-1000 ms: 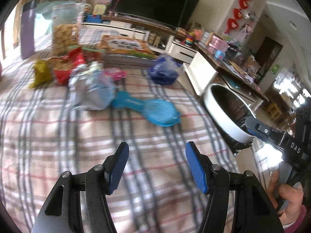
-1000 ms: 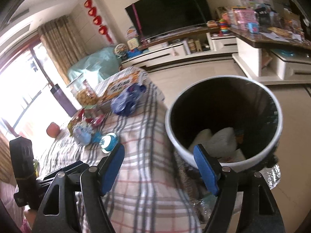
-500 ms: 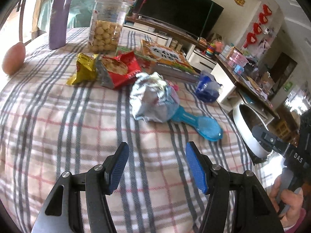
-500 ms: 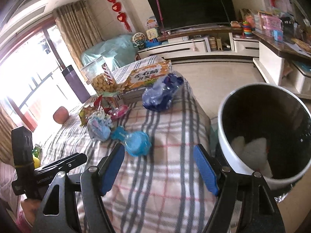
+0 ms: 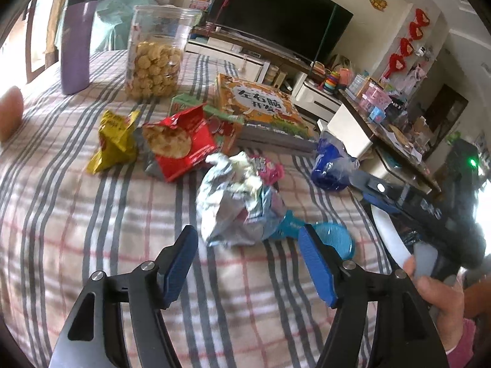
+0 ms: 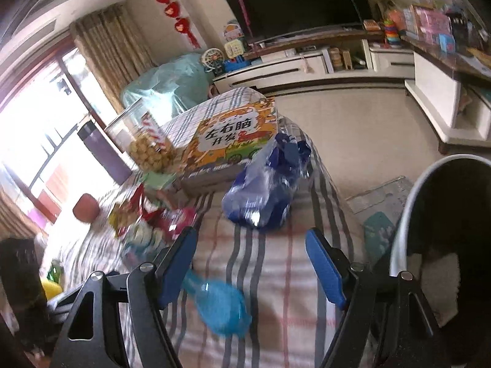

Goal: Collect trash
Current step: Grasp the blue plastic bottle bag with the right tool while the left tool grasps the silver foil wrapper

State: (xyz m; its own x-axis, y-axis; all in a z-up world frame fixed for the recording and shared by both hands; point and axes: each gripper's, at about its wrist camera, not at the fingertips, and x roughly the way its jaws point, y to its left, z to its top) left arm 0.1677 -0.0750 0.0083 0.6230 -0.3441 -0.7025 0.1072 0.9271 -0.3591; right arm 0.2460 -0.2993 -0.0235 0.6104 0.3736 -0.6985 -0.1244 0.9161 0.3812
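Both jaws apart and empty, the left gripper (image 5: 247, 260) lines up on the crumpled wrapper (image 5: 239, 202) on the table — the reach-in step; next, close, then carry to the bin (image 6: 402, 239) beside the right gripper (image 6: 250, 263).

Plaid tablecloth (image 5: 76, 214), red snack bag (image 5: 184, 144), seemingly silver wrapper (image 5: 236, 202)

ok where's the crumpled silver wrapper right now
In the left wrist view the crumpled silver wrapper lies on the plaid tablecloth, just ahead of the open left gripper, touching the blue scoop.
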